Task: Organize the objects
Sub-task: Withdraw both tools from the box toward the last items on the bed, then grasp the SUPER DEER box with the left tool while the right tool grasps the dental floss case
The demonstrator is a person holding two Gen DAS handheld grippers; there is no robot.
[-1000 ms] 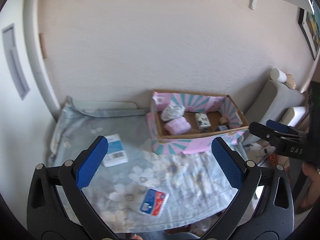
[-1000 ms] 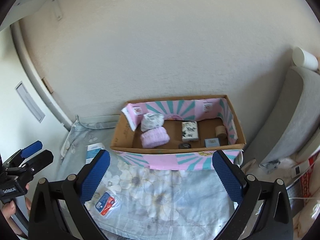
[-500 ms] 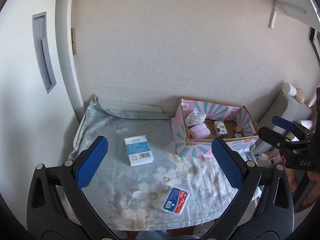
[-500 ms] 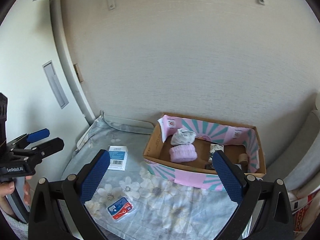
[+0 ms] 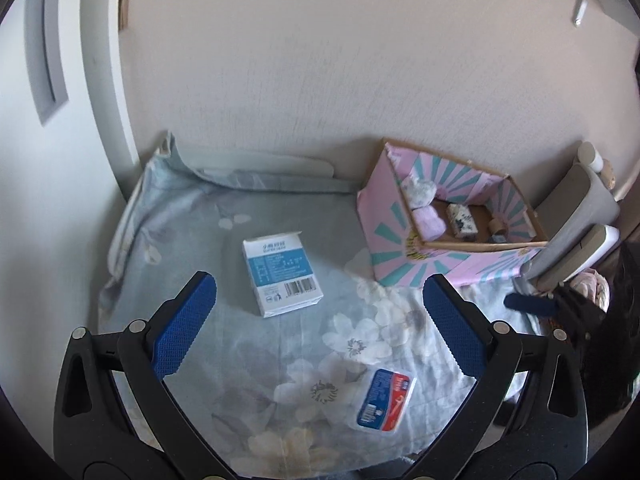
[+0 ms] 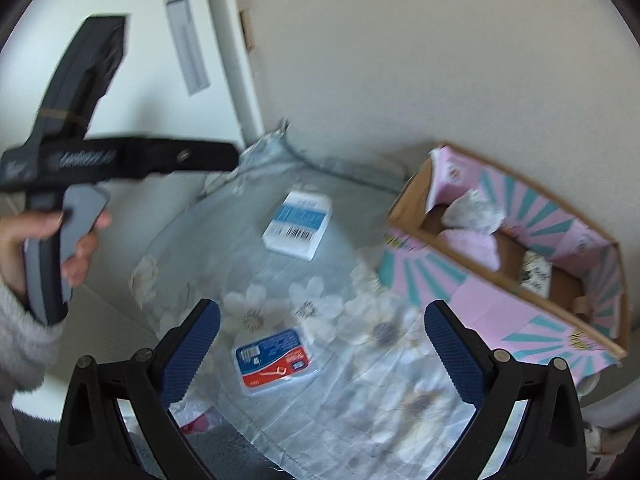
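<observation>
1. Floral blue-grey cloth (image 5: 192, 240) covers a small table set against a cream wall (image 5: 320, 60), the cloth bunched up along the table's back edge
2. Cardboard box (image 5: 460, 264), wrapped in pink and teal sunburst paper, stands at the table's back right corner; it holds a pink knitted item (image 5: 429, 224), a grey-white bundle (image 5: 418, 192), a small patterned carton (image 5: 462, 220) and a few small pieces too small to tell
3. White and blue carton (image 5: 282, 276) lies flat near the middle of the table, barcode face up, well apart from the box
4. Flat red and blue packet (image 5: 384, 404) lies near the table's front edge, toward the right, apart from the carton
5. Left gripper (image 5: 320, 320): released, blue pads wide apart, nothing between them, held above the table's front edge; in the right wrist view a hand (image 6: 48, 248) in a grey fuzzy sleeve holds its handle
6. Right gripper (image 6: 322, 344): released, blue pads wide apart, empty, above the front edge with the packet showing between its fingers; the view is blurred
</observation>
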